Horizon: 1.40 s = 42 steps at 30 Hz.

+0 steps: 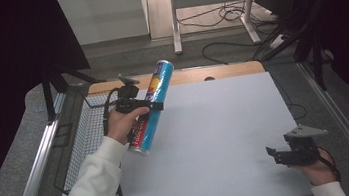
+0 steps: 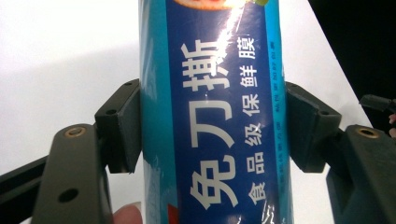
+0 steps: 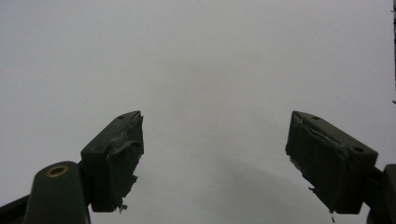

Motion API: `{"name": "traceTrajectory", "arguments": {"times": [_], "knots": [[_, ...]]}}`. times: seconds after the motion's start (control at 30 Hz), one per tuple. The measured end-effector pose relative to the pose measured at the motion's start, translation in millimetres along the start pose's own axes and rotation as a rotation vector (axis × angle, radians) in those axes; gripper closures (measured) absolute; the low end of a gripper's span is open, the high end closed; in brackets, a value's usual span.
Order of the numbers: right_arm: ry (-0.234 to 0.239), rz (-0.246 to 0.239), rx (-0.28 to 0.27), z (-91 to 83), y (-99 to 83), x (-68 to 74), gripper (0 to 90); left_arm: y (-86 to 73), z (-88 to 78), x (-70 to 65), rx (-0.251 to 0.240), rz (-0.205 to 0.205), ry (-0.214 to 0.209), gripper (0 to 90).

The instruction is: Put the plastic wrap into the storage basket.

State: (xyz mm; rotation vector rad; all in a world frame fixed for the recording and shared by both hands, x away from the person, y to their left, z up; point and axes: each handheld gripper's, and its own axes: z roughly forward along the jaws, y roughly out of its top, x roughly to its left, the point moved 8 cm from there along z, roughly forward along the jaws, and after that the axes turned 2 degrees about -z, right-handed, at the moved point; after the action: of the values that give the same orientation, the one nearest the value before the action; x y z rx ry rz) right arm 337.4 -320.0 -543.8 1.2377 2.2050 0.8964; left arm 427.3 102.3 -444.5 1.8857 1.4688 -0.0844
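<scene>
your left gripper clamps the blue tube, tilted above the table's left. right gripper near right, jaws apart, holding nothing.

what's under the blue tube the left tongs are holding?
The blue tube is clamped in the left tongs, tilted above the white table. Bare tabletop shows beside it; the strip directly beneath stays covered.

White sleeves, black grippers with brass-ringed screws, grey three-cornered plates, trailing black cables.

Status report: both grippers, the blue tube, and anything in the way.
Left gripper shut on blue tube, tilted, off the table. Right gripper open, empty, low over white table. Wire basket just left of the tube.
</scene>
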Motion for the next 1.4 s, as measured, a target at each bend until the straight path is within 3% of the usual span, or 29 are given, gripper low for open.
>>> {"name": "traceTrajectory", "arguments": {"times": [0.27,0.57,0.97,1.1,1.17,1.4], "knots": [[0.002,0.000,-0.007,-0.8,2.3,1.5,19.3,3.0,-21.0,17.4,-0.036,-0.044,0.029,31.3],[0.002,0.002,-0.008,-0.8,2.9,1.2,19.3,0.3,-42.1,38.5,-0.049,-0.067,0.079,31.3],[0.005,-0.005,0.001,2.2,3.5,2.9,19.4,-14.0,-61.8,72.2,-0.063,-0.121,0.114,31.4],[0.007,-0.008,0.000,2.5,4.6,3.5,19.3,-20.7,-64.9,86.3,-0.068,-0.163,0.109,31.3],[0.006,-0.009,-0.001,2.4,4.9,3.6,19.3,-24.1,-66.7,93.3,-0.068,-0.163,0.137,31.4],[0.006,-0.010,0.000,3.1,5.4,3.8,19.3,-32.9,-74.6,115.1,-0.076,-0.201,0.160,31.3]]}}
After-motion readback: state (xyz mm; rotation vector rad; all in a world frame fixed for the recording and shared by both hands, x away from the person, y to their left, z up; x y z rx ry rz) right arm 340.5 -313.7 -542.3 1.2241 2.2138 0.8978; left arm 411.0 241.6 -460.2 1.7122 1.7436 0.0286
